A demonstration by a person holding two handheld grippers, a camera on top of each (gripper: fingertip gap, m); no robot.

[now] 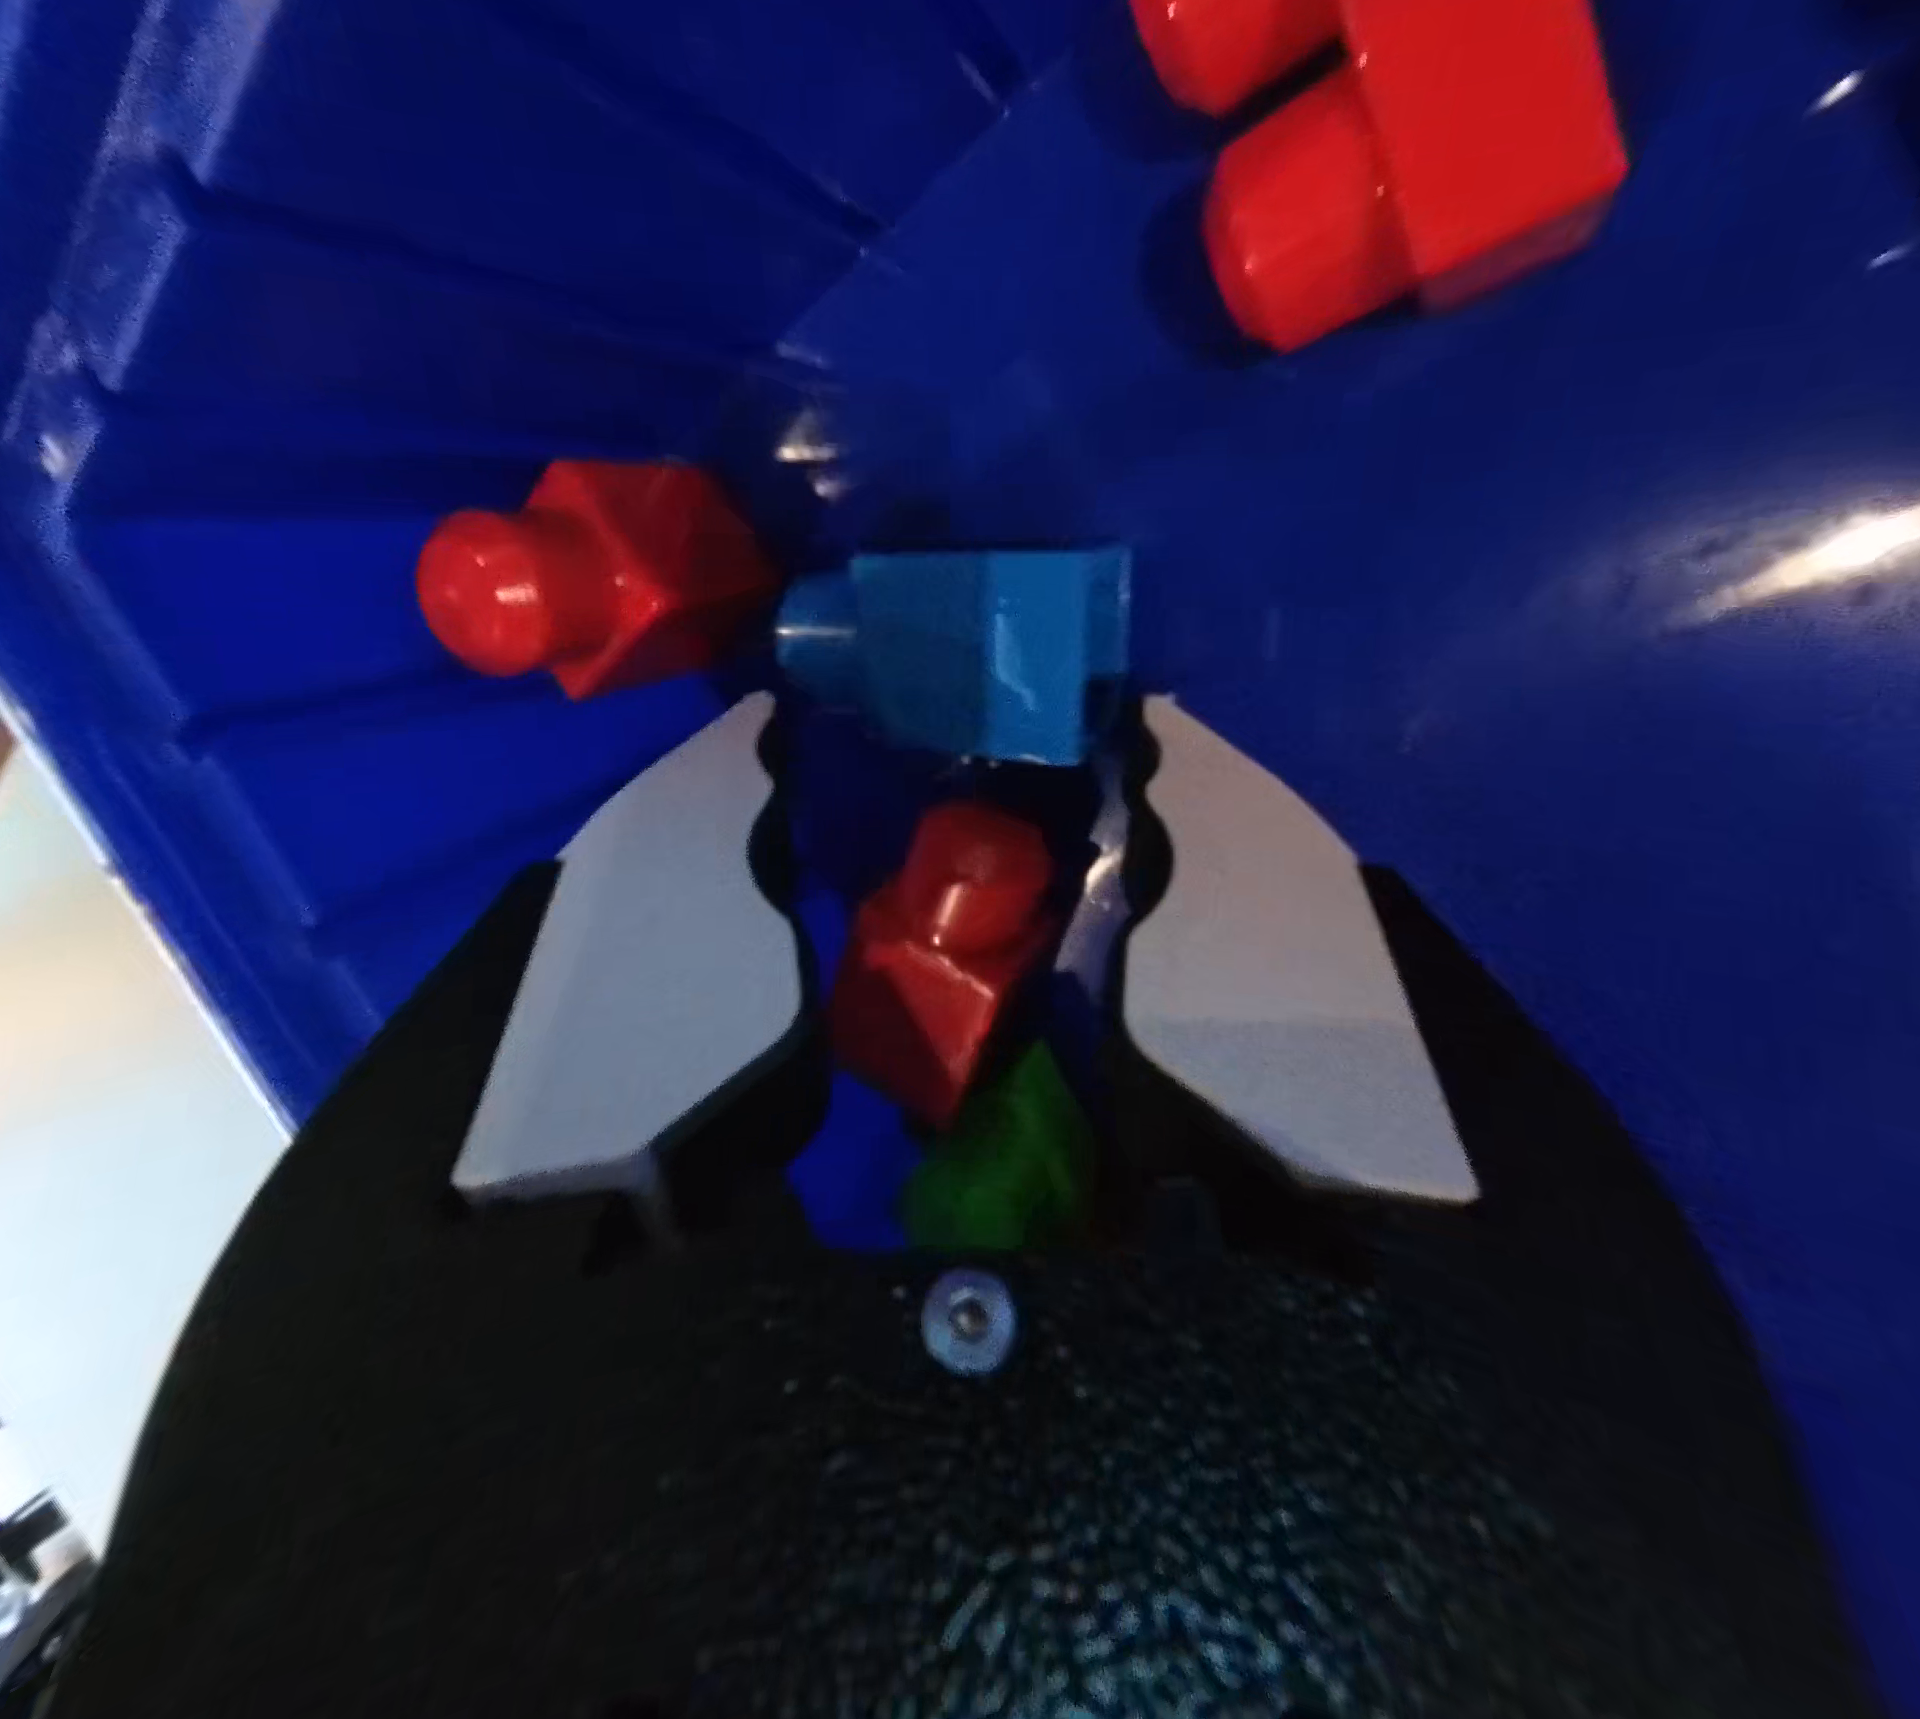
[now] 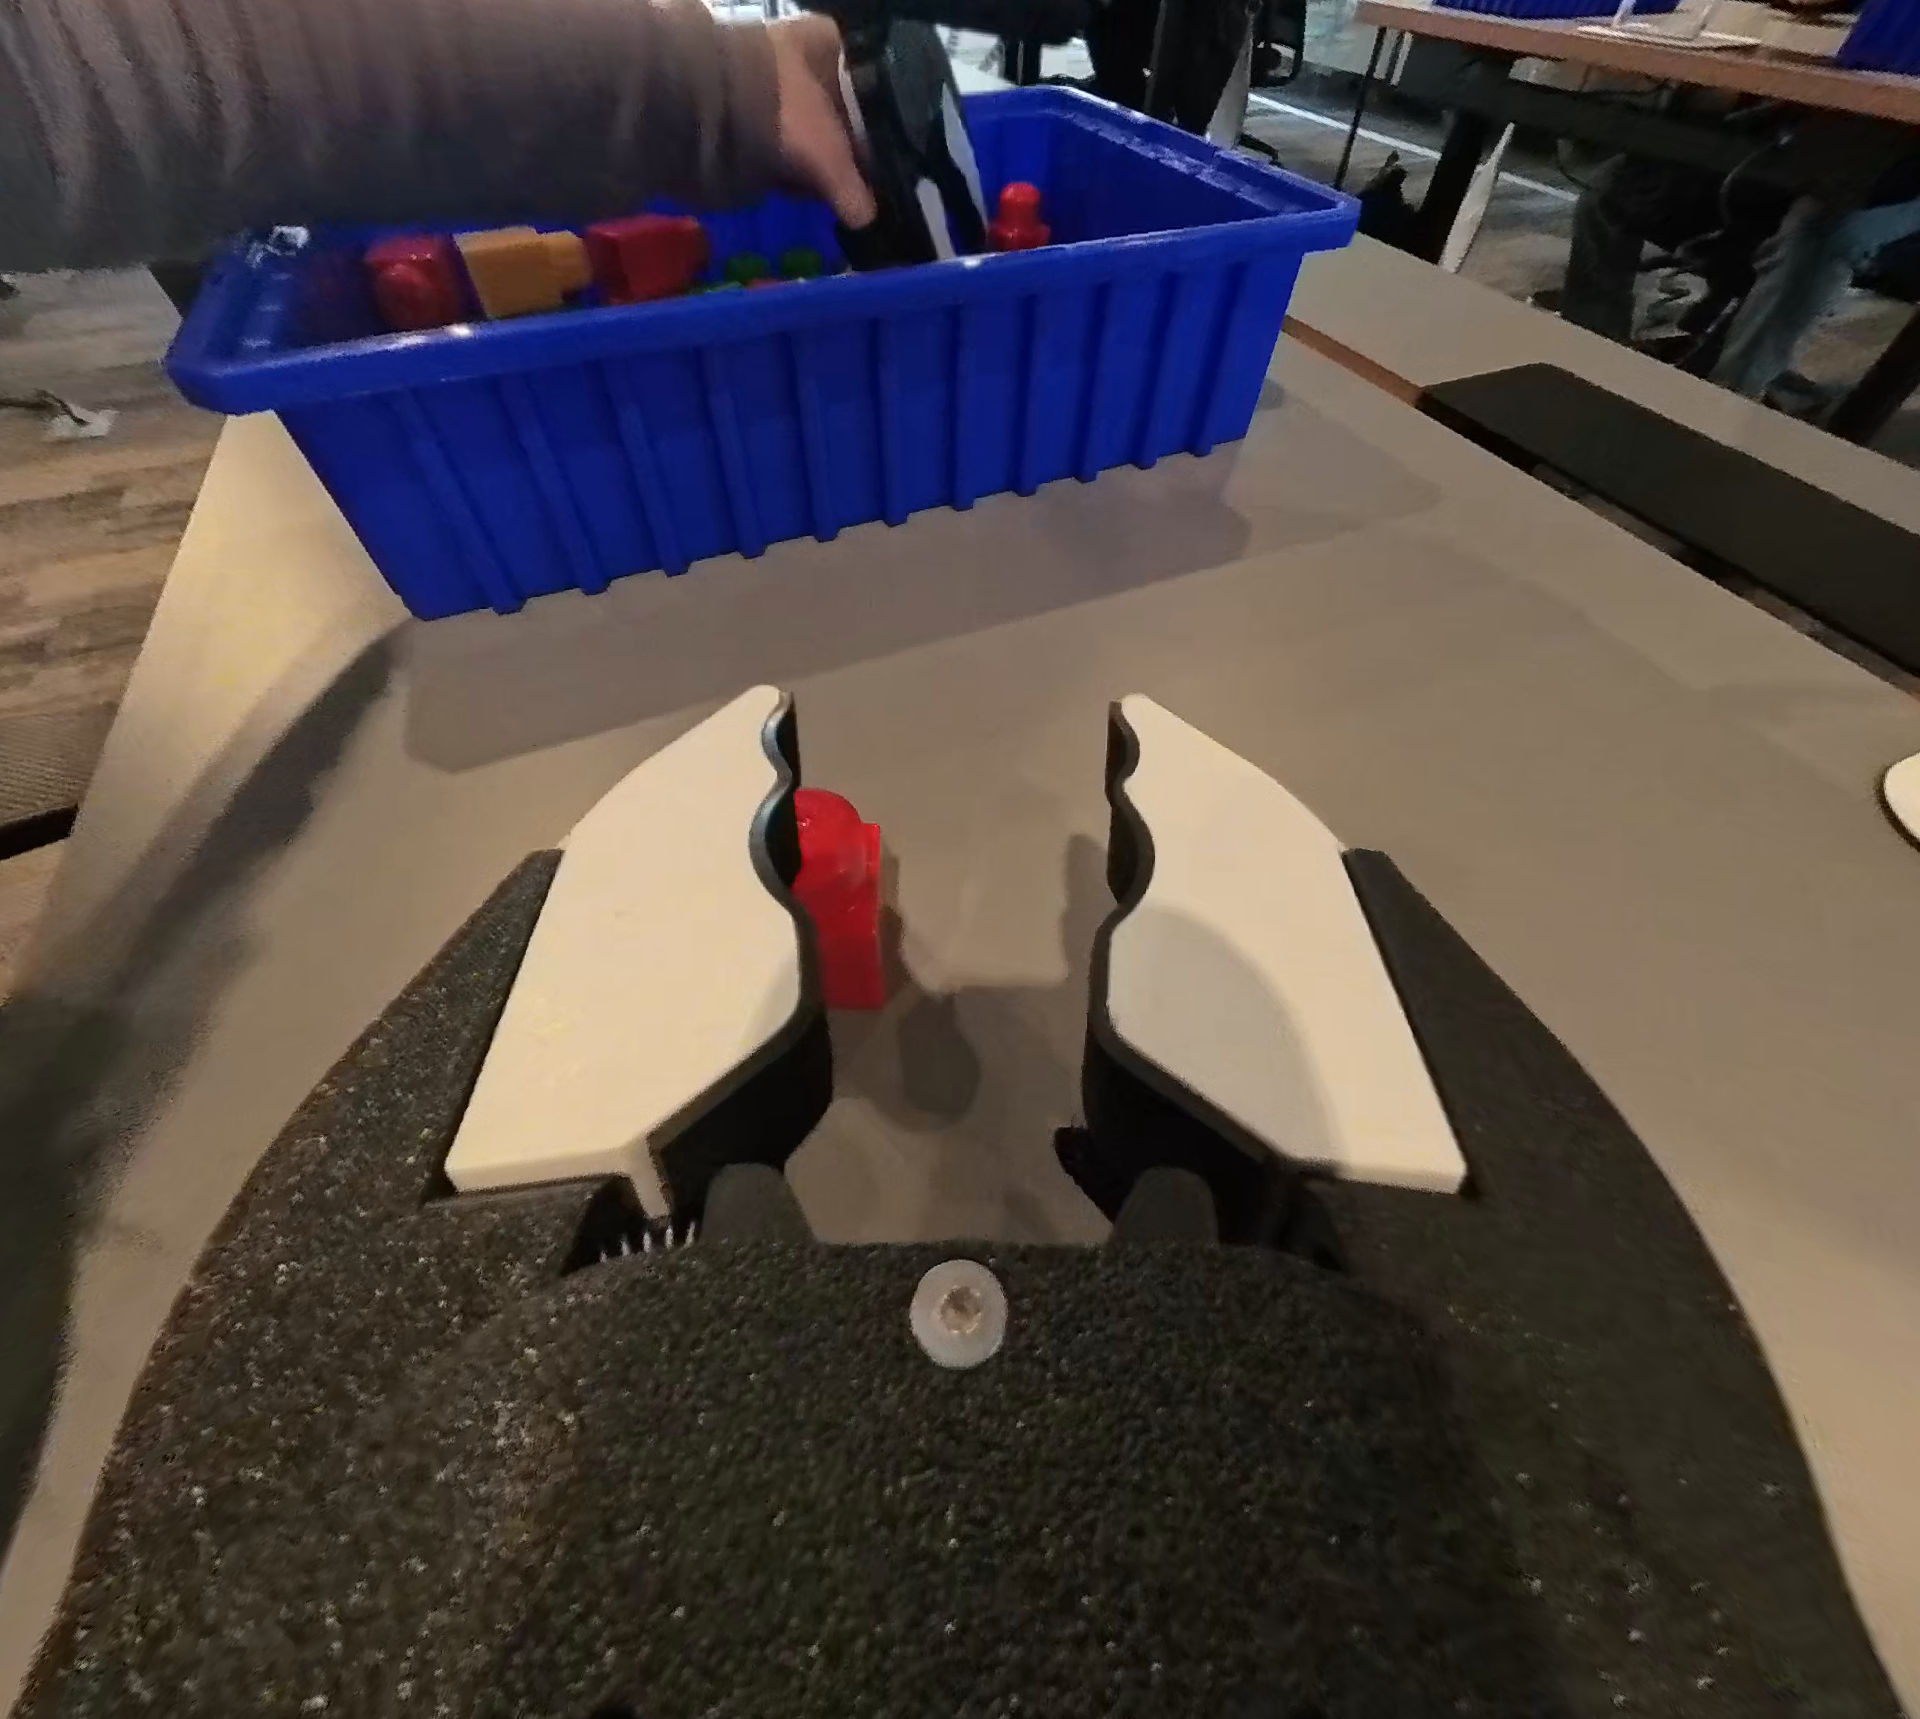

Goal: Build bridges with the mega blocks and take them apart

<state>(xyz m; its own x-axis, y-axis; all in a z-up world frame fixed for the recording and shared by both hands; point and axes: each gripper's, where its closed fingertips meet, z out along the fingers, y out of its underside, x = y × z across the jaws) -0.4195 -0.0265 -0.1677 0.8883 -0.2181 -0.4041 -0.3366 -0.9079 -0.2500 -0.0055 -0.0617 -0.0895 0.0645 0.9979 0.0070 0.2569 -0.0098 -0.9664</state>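
My left gripper (image 1: 956,713) is open and reaches down into the blue bin (image 1: 1455,734). A small red block (image 1: 945,952) and a green block (image 1: 1003,1170) lie between its fingers, untouched. A light blue block (image 1: 977,651) lies at its fingertips, with a one-stud red block (image 1: 592,578) to its left and a two-stud red block (image 1: 1371,69) farther off. My right gripper (image 2: 951,713) is open and empty over the grey table (image 2: 1351,682). A small red block (image 2: 842,900) stands upright on the table, close beside its left finger (image 2: 644,921).
In the right wrist view the blue bin (image 2: 727,422) stands at the table's far side with red, orange, green and purple blocks inside. A sleeved arm (image 2: 364,59) holds the left gripper (image 2: 914,204) in it. More desks with blue bins stand behind. The grippers' ends are close to 45 centimeters from one another.
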